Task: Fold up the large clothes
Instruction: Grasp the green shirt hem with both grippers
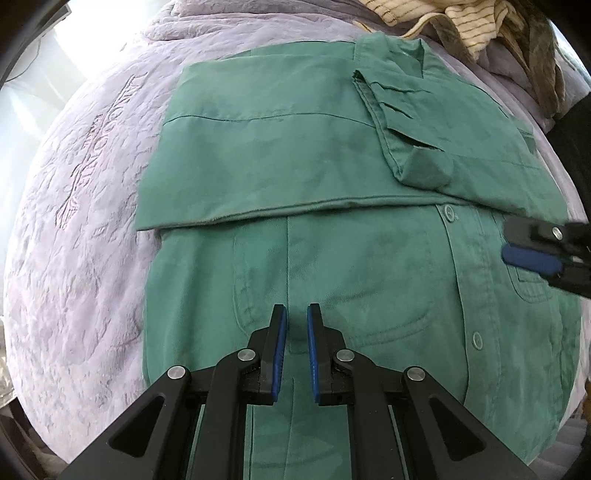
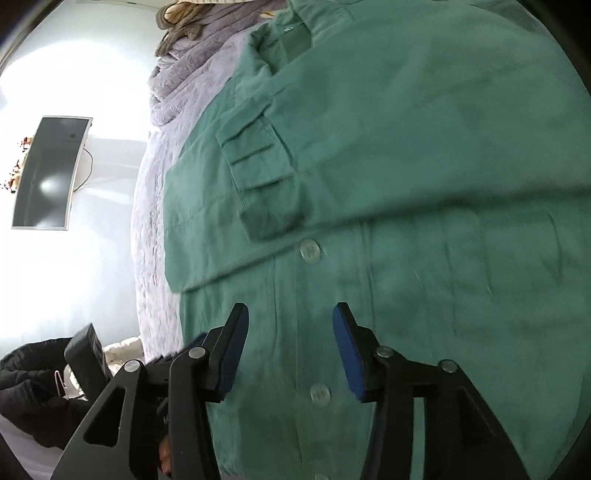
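Shirt [image 1: 332, 155] green, buttoned, half folded; left tool [image 1: 296, 314] closed empty, right tool [image 2: 290, 314] parted.

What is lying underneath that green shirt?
The green shirt lies on a lilac embossed blanket, which shows all along its side. Whatever is beneath the shirt's middle, or beneath the blanket, is covered.

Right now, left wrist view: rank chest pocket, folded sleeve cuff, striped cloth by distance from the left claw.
1. chest pocket, on the shirt front just right of the left claw.
2. folded sleeve cuff, farther up, right of centre.
3. striped cloth, at the top edge, beyond the collar.
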Demonstrator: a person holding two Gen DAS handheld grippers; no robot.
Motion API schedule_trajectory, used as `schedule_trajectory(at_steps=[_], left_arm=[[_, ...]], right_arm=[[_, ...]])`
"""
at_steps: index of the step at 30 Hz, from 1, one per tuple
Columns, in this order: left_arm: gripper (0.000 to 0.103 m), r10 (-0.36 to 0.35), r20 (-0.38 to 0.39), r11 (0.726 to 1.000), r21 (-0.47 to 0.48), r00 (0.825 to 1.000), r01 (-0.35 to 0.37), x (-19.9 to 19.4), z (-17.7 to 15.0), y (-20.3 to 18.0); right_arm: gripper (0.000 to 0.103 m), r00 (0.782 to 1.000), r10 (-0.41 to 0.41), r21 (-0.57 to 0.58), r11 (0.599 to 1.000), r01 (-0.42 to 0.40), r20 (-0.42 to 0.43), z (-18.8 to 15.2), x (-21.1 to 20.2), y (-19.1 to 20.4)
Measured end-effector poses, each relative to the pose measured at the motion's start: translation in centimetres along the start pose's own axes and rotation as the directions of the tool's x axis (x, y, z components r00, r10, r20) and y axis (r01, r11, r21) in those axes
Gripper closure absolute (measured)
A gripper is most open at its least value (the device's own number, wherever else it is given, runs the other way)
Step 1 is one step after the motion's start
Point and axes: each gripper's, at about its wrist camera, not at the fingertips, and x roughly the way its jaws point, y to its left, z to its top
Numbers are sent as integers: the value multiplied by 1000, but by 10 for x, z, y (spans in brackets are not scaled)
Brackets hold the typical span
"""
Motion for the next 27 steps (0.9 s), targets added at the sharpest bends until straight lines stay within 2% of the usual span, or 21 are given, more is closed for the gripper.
schedule_trajectory(at_steps=[2, 8, 9, 10, 11, 13, 18, 19, 20, 21, 27], left_arm=[[90, -3, -6, 1000, 6, 1000, 3, -1, -1, -6], [90, -26, -44, 999, 25, 999, 27, -14, -33, -15], [62, -25, -48, 999, 34, 999, 26, -16, -39, -16], [3, -19, -53, 999, 38, 998, 21, -20, -45, -17], [3, -4, -41, 999, 32, 999, 5, -26, -54, -17], [1, -20, -17, 999, 50, 1000, 21, -40, -69, -18], [1, -12, -67, 998, 58, 998, 16, -52, -95, -17], [1, -14, -83, 999, 49, 996, 18, -55, -98, -13], [1, -12, -93, 999, 43, 996, 17, -56, -100, -10], [1, -11, -102, 999, 39, 995, 15, -57, -102, -7], [1, 20, -123, 1000, 8, 992, -19, -66, -118, 25]], right_arm=[[49, 1000, -10, 13, 1000, 10, -7, -13, -9, -6], [46, 999, -31, 69, 997, 33, -23, -48, -26, -23], [46, 999, -31, 80, 996, 34, -33, -52, -25, -25], [46, 998, -35, 88, 995, 39, -49, -60, -24, -27], [45, 997, -43, 91, 995, 50, -70, -68, -22, -29], [45, 994, -54, 91, 994, 63, -96, -80, -21, -28], [45, 989, -73, 102, 991, 86, -125, -107, -27, -28], [42, 989, -74, 107, 990, 88, -125, -111, -30, -28], [33, 989, -77, 110, 990, 90, -124, -114, -33, -28], [30, 989, -80, 109, 990, 94, -121, -117, -37, -28], [30, 988, -128, 107, 985, 137, -87, -133, -68, -35]])
